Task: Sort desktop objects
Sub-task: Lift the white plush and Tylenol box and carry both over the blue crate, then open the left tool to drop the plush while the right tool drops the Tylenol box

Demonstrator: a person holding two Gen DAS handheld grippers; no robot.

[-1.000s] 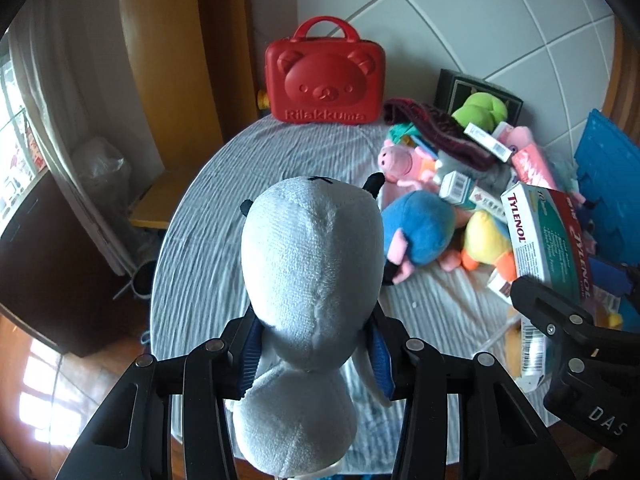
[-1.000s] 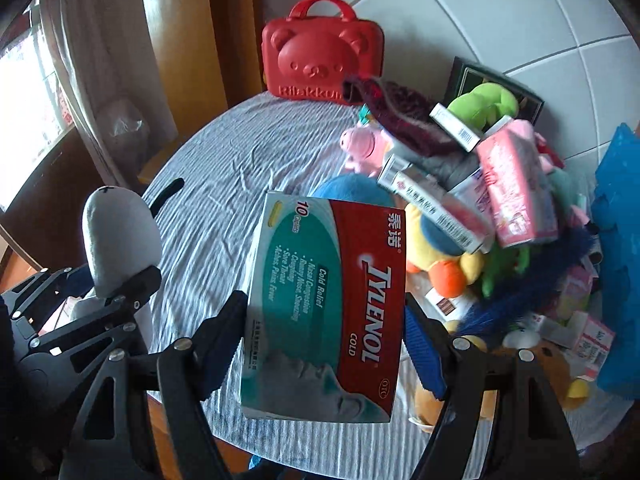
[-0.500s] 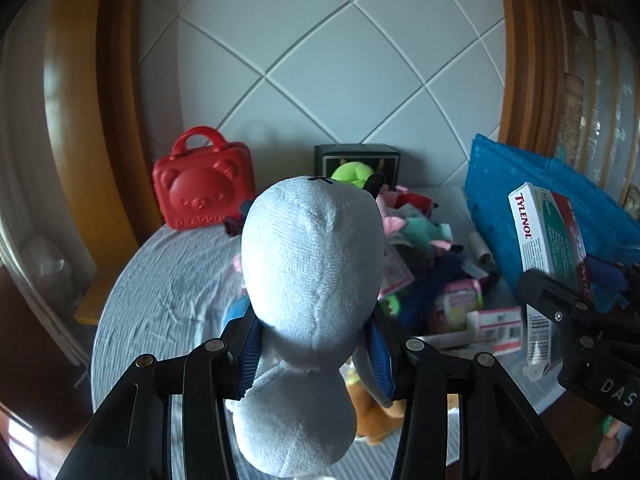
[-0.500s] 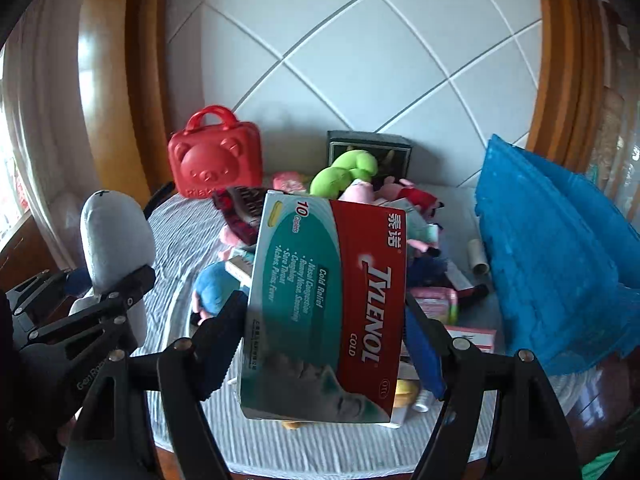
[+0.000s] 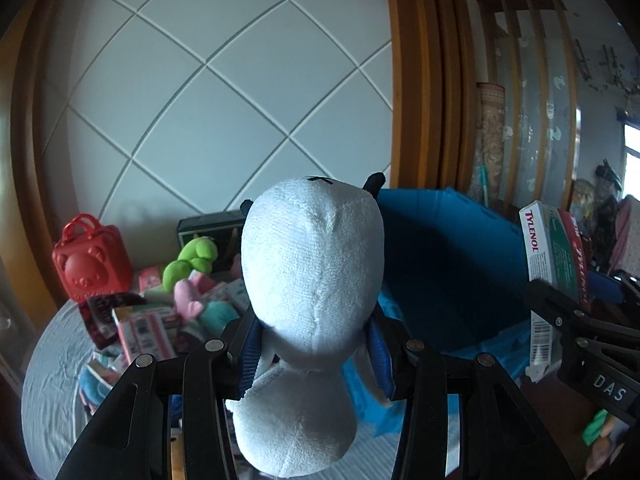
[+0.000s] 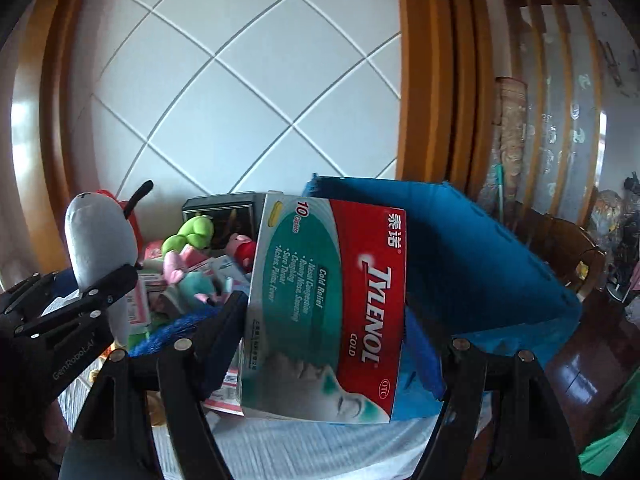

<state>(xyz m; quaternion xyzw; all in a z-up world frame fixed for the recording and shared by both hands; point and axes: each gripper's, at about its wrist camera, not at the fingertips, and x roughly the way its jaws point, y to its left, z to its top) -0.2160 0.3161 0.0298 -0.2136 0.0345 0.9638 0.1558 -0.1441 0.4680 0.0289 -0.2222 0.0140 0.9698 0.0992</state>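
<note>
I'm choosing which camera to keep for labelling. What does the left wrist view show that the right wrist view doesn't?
Only the left wrist view shows the whole red bear case and the left gripper clamping the grey plush. Only the right wrist view shows the Tylenol box front, held in the right gripper. Both share the blue bin and toy pile.

Left gripper (image 5: pixel 314 344) clamps something between its 2 blue pads; right gripper (image 6: pixel 324 332), at its 3 o'clock, likewise grips.
</note>
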